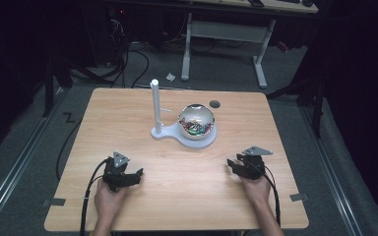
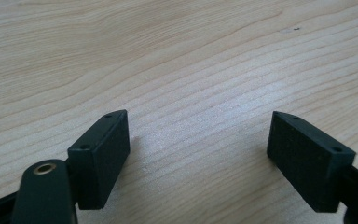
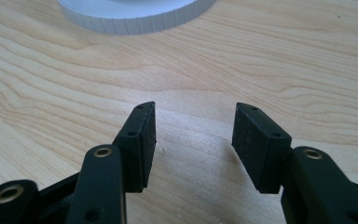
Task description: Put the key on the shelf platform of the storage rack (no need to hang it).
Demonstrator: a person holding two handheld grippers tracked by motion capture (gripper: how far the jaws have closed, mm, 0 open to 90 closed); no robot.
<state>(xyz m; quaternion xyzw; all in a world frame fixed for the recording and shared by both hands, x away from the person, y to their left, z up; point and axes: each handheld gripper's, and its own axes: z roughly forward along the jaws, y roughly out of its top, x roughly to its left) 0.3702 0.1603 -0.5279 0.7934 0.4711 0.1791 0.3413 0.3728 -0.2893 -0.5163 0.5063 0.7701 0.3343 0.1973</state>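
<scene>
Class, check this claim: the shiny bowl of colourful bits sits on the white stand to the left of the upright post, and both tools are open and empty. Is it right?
Not quite. In the high view the shiny bowl sits to the right of the upright post, not left. The rest holds: the left tool and right tool are open and empty.

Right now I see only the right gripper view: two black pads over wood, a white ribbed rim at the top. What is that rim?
Observer: It is the round white base under a shiny silver ball, seen from the high view.
Operator: Anything else on that base?
Observer: A white upright post rises from its left end.
Operator: Where is the other tool?
Observer: The left tool sits low over the near left of the table, jaws open, nothing between them.
Operator: And mine?
Observer: The right tool is at the near right, jaws apart and empty.
</scene>
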